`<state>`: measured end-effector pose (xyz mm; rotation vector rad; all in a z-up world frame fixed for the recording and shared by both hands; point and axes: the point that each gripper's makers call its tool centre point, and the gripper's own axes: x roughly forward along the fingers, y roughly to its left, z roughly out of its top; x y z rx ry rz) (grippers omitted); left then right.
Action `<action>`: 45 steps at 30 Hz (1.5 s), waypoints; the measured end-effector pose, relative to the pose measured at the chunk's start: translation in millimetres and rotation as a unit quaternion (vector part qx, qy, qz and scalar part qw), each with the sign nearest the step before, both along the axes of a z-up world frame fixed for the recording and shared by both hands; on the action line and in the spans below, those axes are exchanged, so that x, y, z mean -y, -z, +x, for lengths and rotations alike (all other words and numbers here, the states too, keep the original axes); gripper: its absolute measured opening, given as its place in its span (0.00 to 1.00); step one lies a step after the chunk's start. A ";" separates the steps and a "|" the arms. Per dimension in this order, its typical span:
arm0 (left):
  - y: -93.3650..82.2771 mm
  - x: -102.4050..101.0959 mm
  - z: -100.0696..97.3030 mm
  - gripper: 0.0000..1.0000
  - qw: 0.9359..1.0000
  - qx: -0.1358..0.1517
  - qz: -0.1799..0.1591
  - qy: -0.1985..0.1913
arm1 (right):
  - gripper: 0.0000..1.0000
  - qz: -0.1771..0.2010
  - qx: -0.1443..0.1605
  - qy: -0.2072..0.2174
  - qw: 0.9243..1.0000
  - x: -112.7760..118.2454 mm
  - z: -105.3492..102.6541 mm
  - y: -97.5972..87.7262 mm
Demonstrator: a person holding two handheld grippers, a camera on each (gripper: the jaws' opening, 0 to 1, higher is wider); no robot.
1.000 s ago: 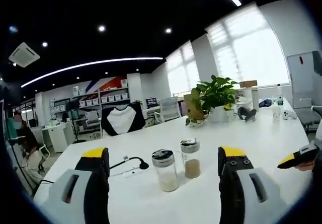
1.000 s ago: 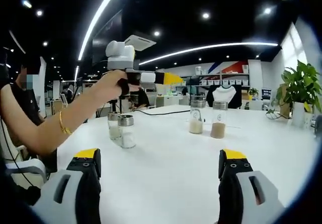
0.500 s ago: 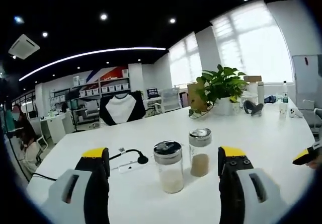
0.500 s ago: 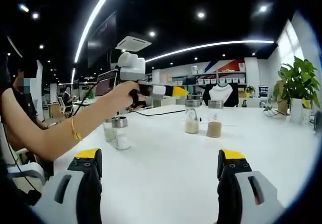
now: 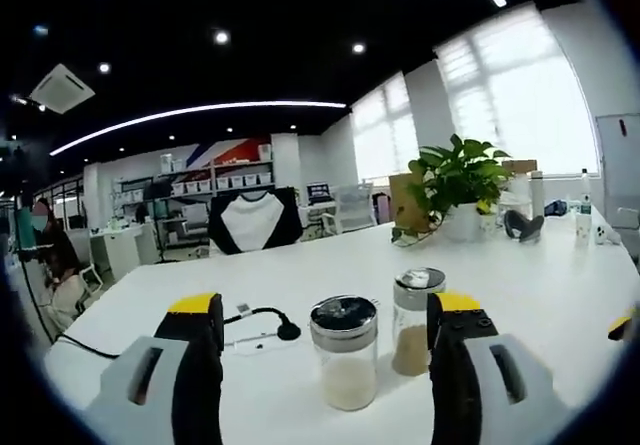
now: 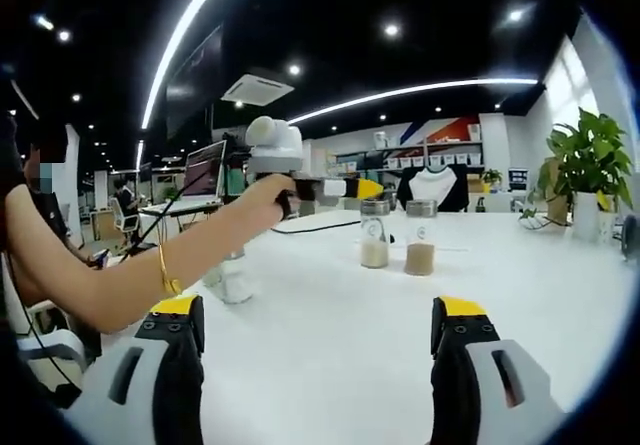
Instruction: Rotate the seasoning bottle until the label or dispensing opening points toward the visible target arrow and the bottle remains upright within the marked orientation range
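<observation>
hovering w/ jaws spread, left gripper point(image 5: 318, 365) frames white-powder bottle point(image 5: 345, 352); right gripper point(image 6: 318, 365) also spread over table point(image 6: 330, 335).

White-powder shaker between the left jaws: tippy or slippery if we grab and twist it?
The white-powder shaker looks tall for its base and barely a third full, so probably light and tippable. Its clear smooth wall may slip between the open left gripper jaws. Likely rigid.

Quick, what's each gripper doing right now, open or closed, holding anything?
Left gripper: open, holding nothing, the pale seasoning bottle standing between its jaws.
Right gripper: open, holding nothing, above the white table.
</observation>
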<state>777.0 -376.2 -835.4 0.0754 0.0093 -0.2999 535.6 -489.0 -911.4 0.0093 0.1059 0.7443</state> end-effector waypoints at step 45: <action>57.3 23.8 39.8 0.65 0.999 -0.006 -0.041 0.005 | 0.89 0.030 -0.019 0.016 0.999 16.3 11.5 8.3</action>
